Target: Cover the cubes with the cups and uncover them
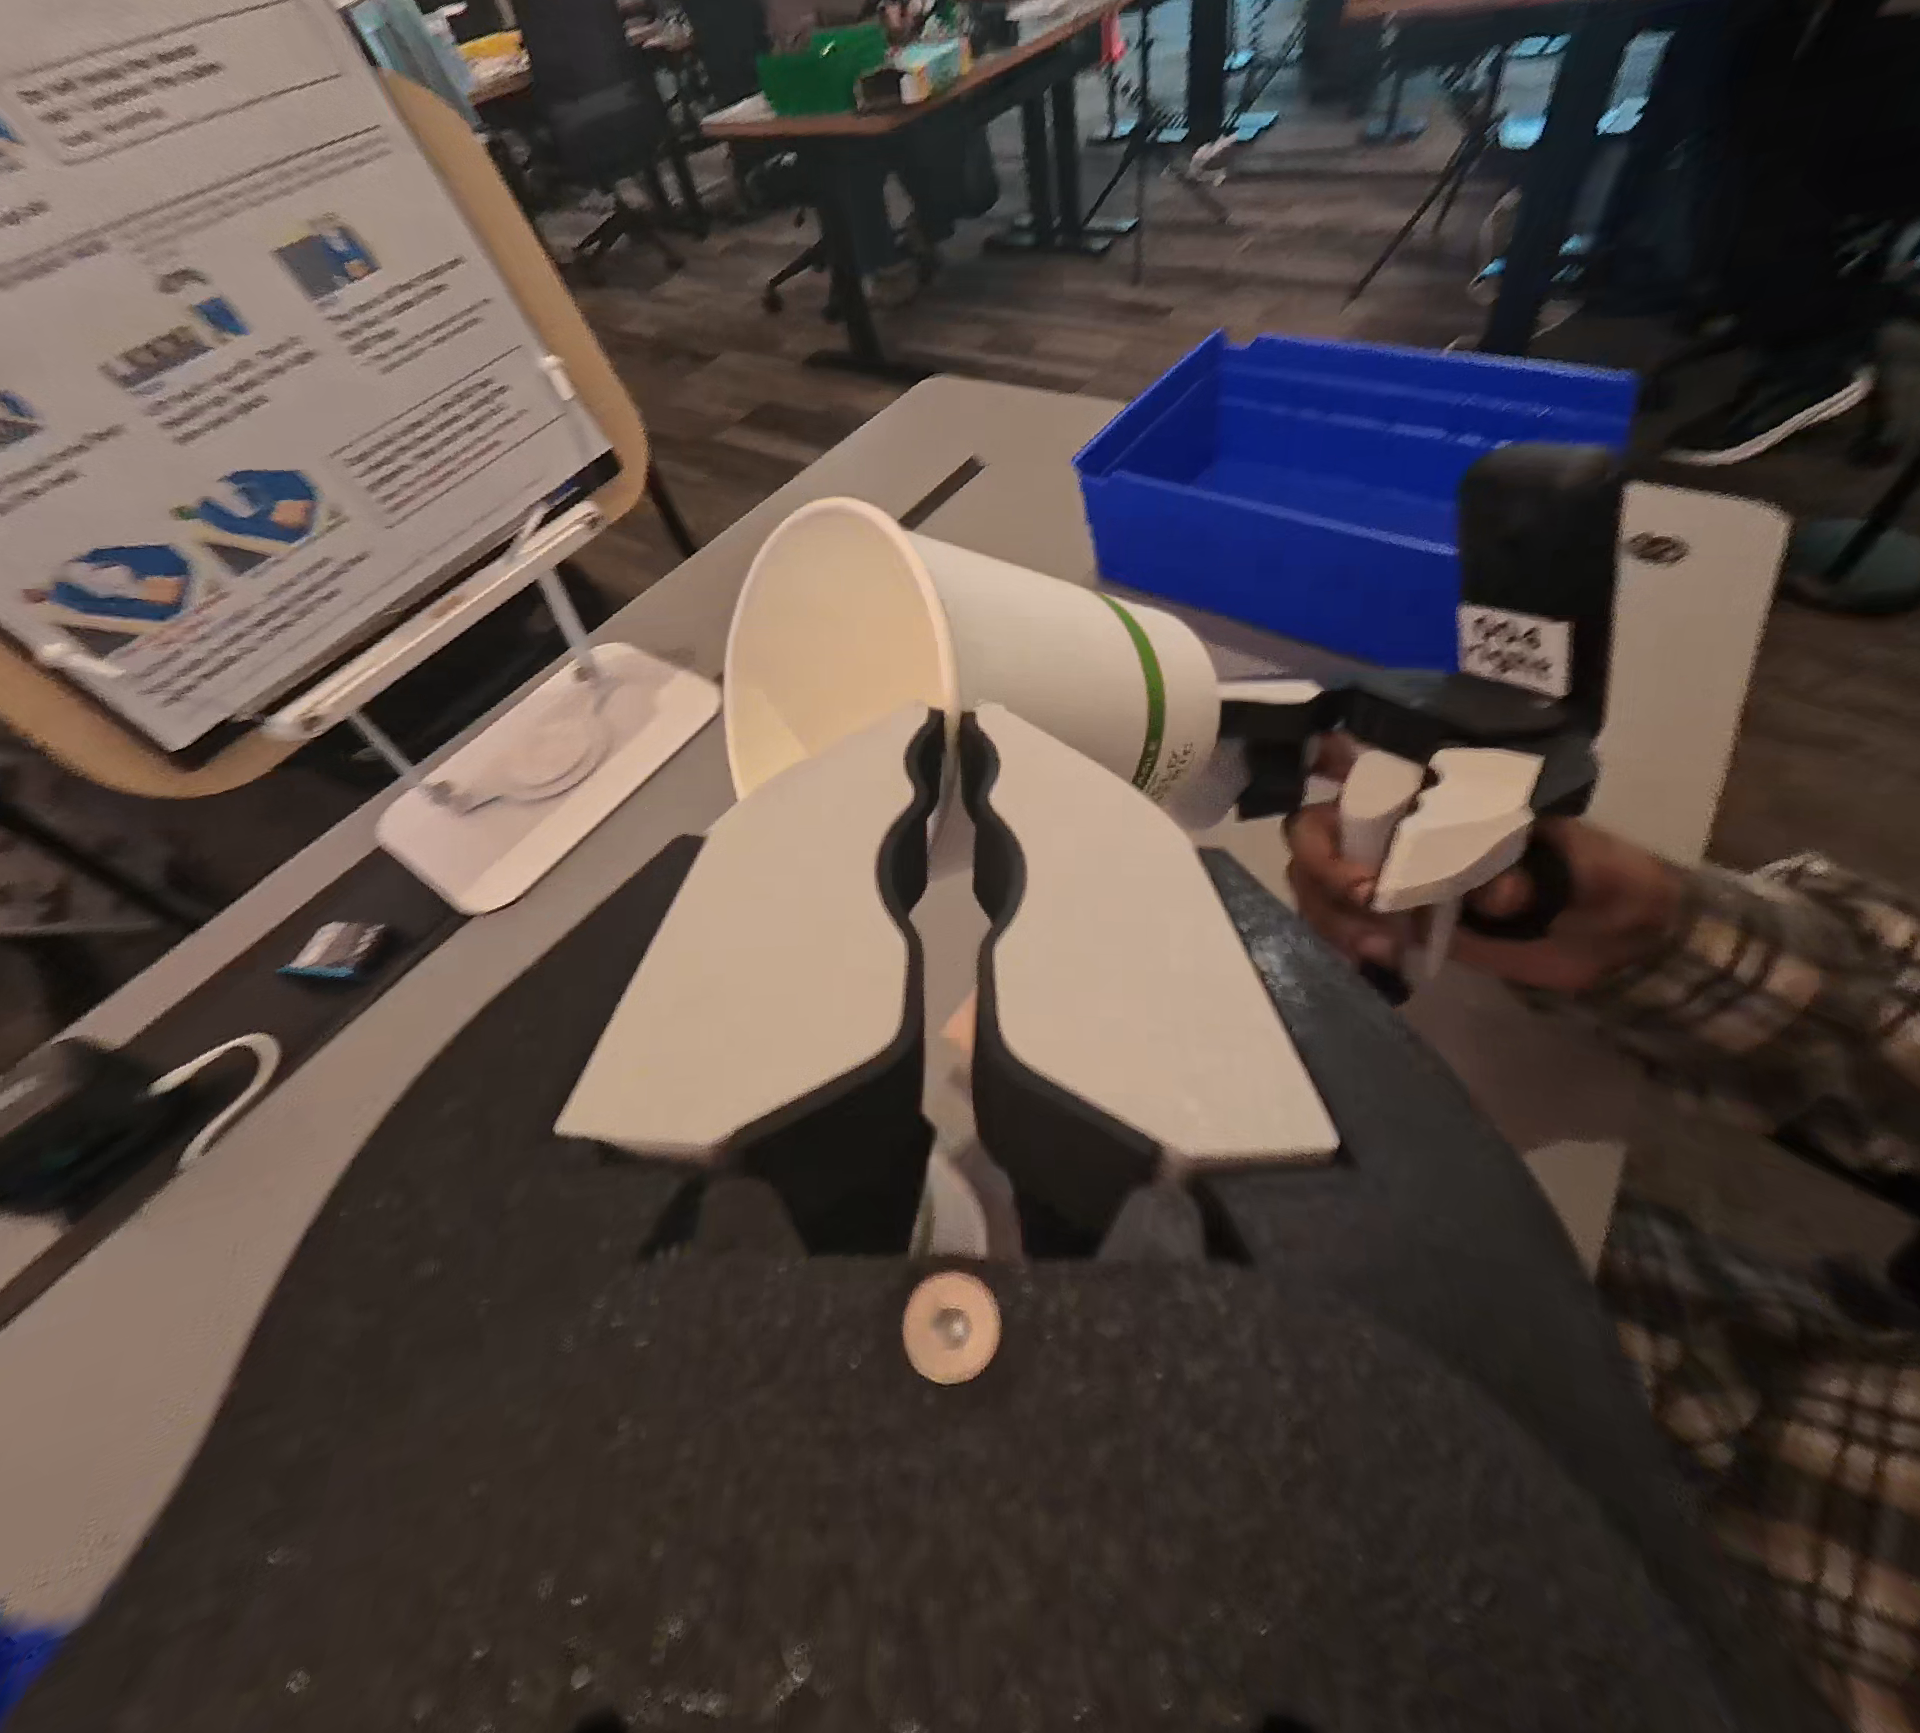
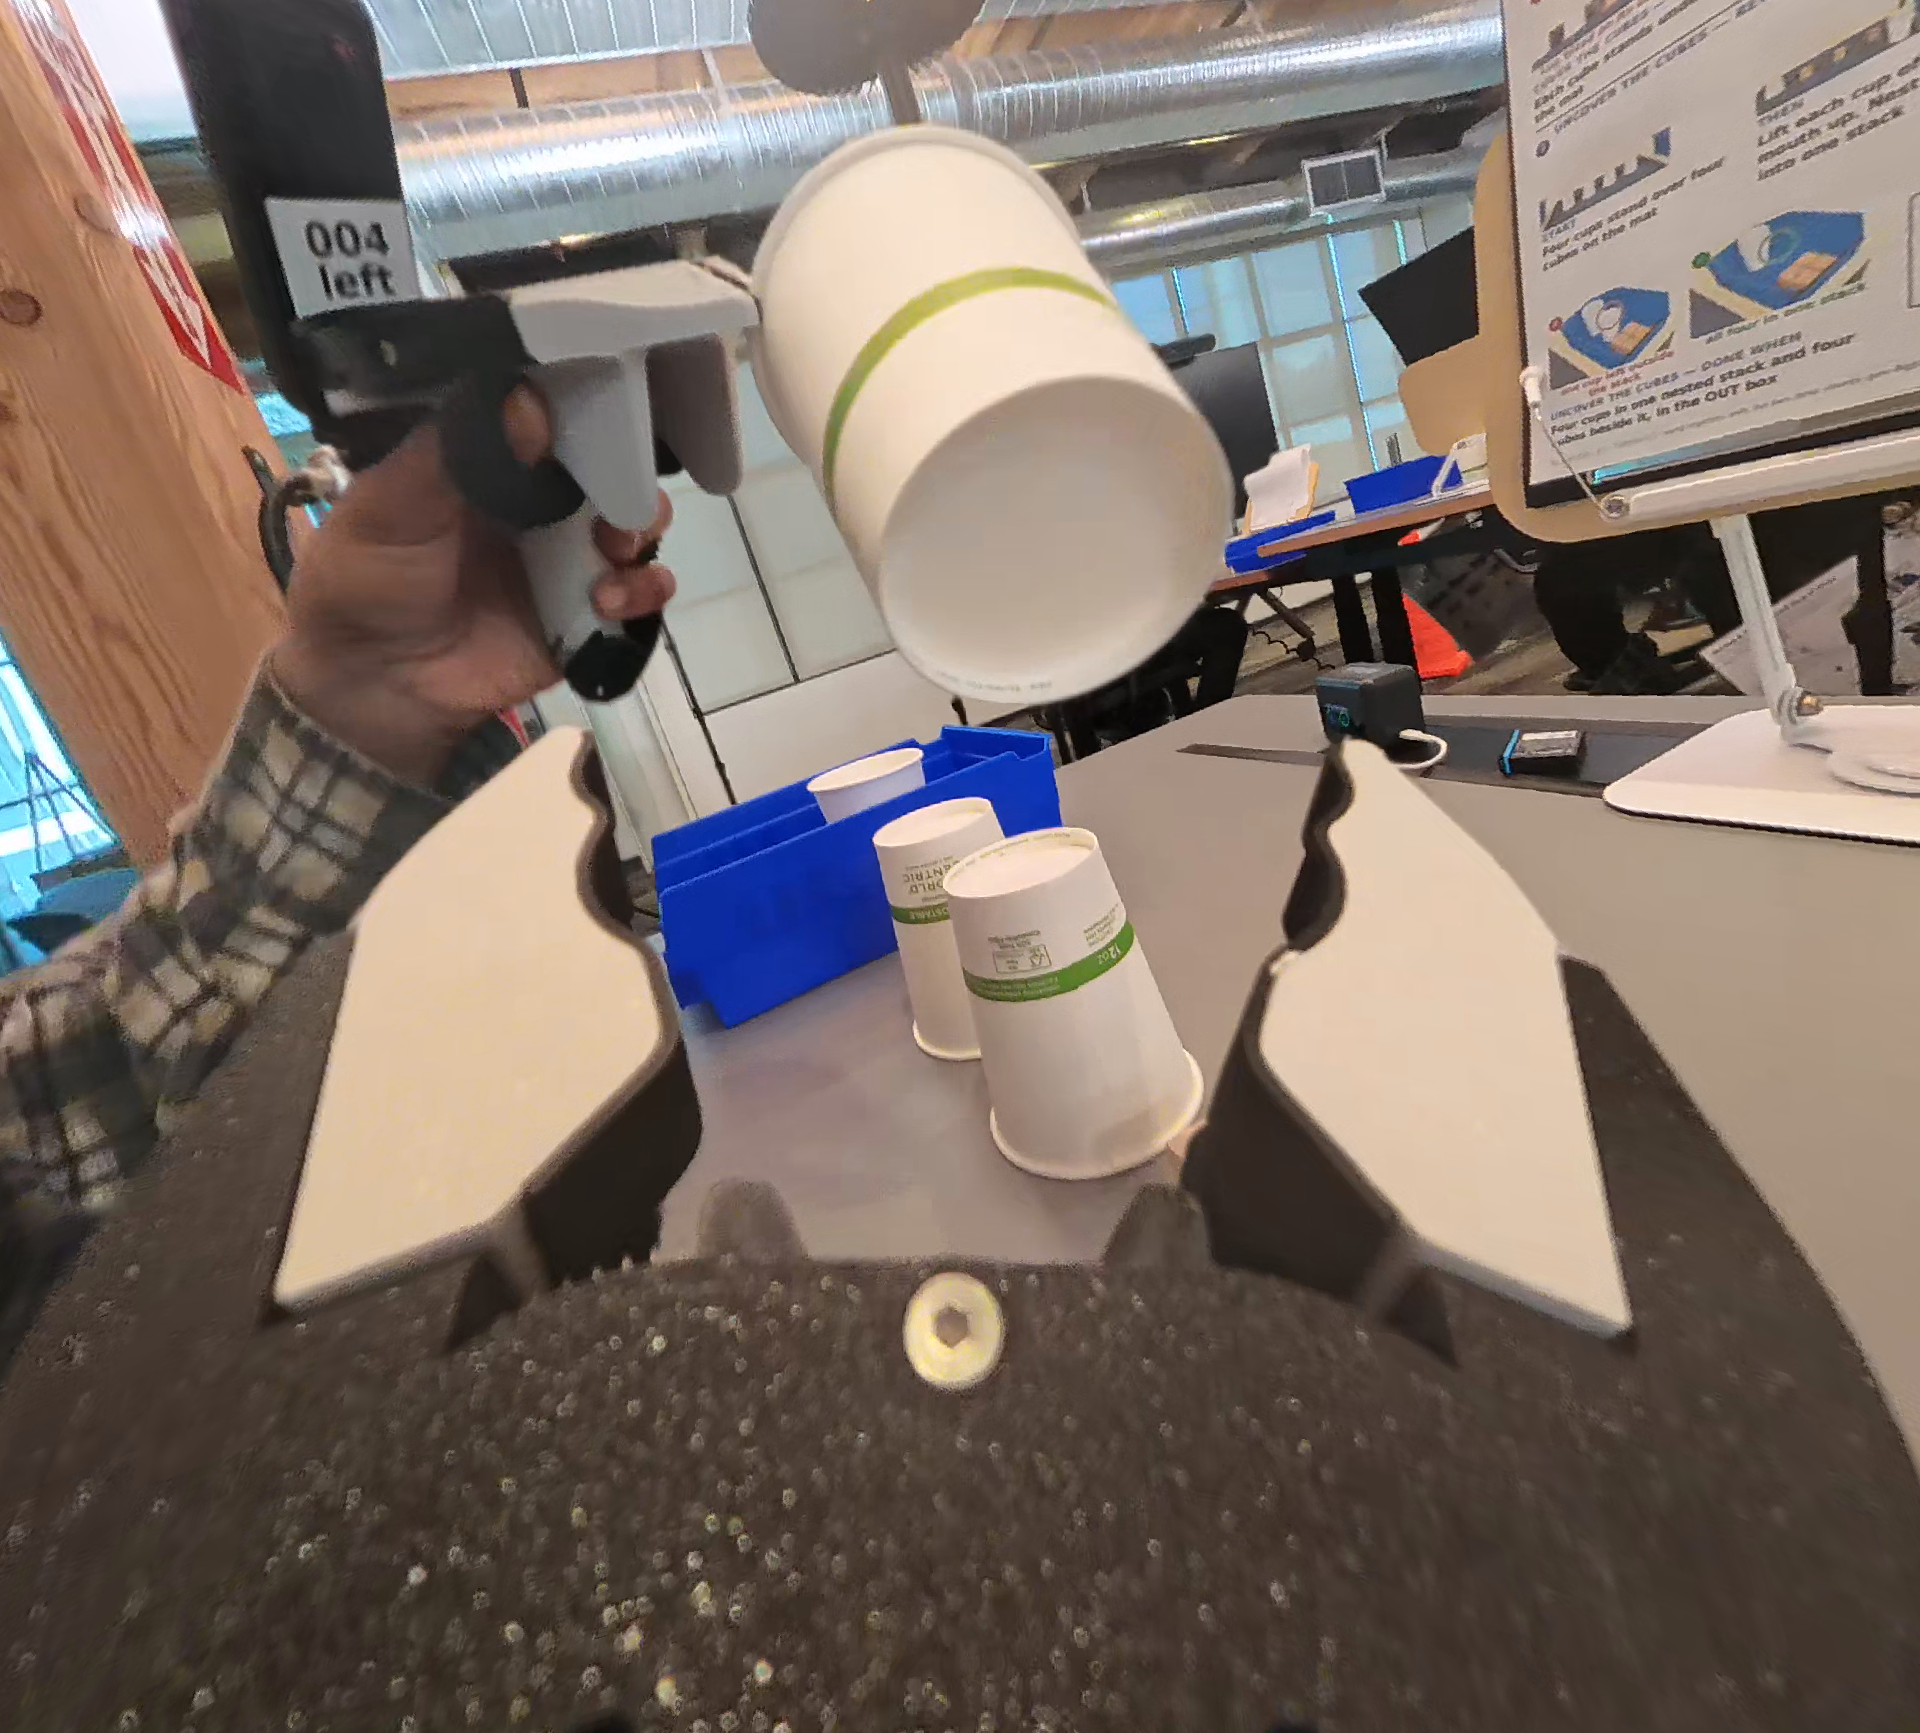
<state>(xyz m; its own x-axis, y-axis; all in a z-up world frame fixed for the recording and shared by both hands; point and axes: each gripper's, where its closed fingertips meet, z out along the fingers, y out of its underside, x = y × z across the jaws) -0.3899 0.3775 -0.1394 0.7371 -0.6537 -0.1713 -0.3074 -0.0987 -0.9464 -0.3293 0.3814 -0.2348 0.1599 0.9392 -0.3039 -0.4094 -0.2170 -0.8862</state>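
Left gripper [image 1: 951,738] clamps the rim of a tilted paper cup [image 1: 1039,675] held above the bench [image 2: 1558,1008], right gripper [image 2: 961,935] open and empty; cup looks light, thin-walled, crushable, so pinch the rim gently

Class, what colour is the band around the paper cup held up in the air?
Green, on a white cup; clearest in the right wrist view.

Left tongs [image 2: 743,301] gripping cup [image 2: 987,447], aloft
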